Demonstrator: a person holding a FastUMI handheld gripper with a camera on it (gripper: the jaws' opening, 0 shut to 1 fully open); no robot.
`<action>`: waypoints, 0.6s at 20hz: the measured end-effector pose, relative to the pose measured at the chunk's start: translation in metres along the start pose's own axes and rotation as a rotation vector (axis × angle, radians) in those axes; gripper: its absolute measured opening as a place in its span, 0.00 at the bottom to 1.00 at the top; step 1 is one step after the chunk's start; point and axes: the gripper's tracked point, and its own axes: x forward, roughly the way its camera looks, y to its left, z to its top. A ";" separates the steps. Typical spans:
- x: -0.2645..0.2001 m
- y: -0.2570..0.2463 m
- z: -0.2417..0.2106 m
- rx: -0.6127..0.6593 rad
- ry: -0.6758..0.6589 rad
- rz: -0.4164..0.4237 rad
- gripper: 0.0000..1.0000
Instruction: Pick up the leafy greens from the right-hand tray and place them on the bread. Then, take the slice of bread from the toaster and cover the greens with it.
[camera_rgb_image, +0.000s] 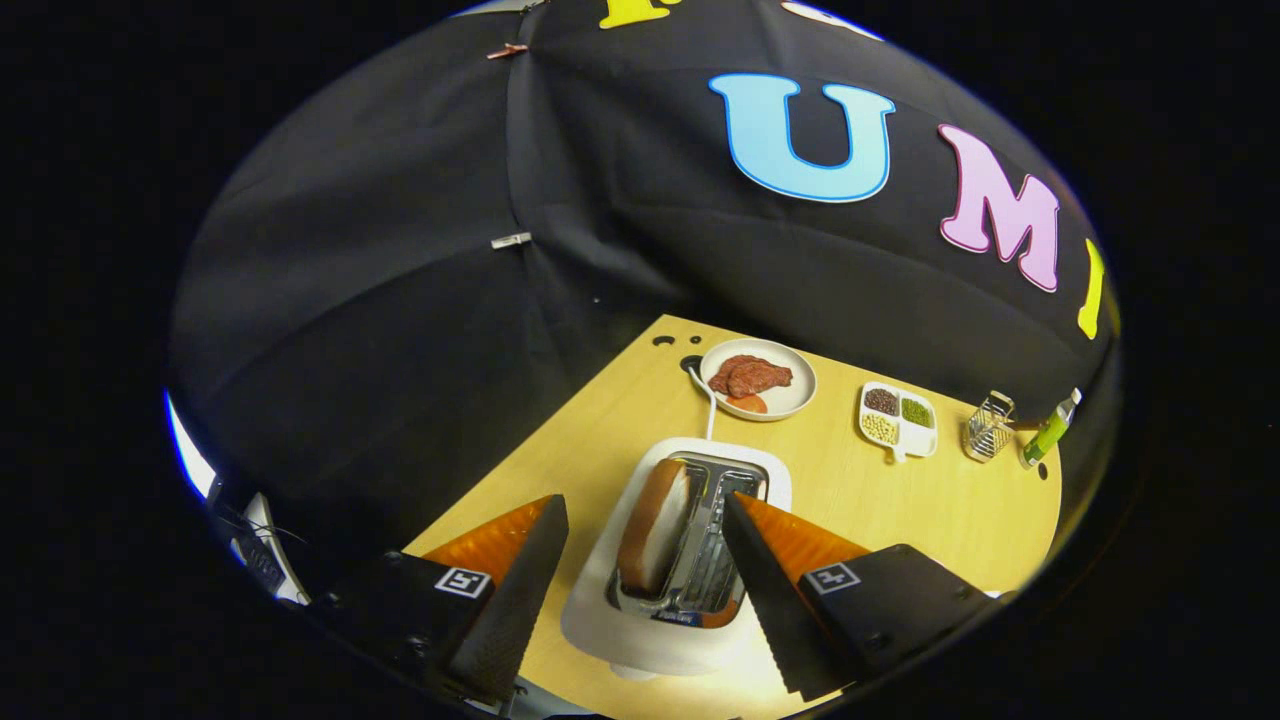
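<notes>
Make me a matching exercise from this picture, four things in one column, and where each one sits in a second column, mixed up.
Things:
1. slice of bread
2. piece of meat
3. divided dish of beans
4. gripper

Places:
A. on the round plate beyond the toaster
B. open, one finger on each side of the toaster
C. standing in a slot of the toaster
D. on the table between the round plate and the small metal grater

Pairs: 1-C, 2-A, 3-D, 4-B
</notes>
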 end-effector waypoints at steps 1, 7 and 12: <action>0.007 0.000 -0.004 0.014 0.014 -0.011 0.95; 0.032 -0.017 -0.019 0.096 0.085 -0.077 0.56; 0.031 -0.022 -0.019 0.126 0.073 -0.111 0.16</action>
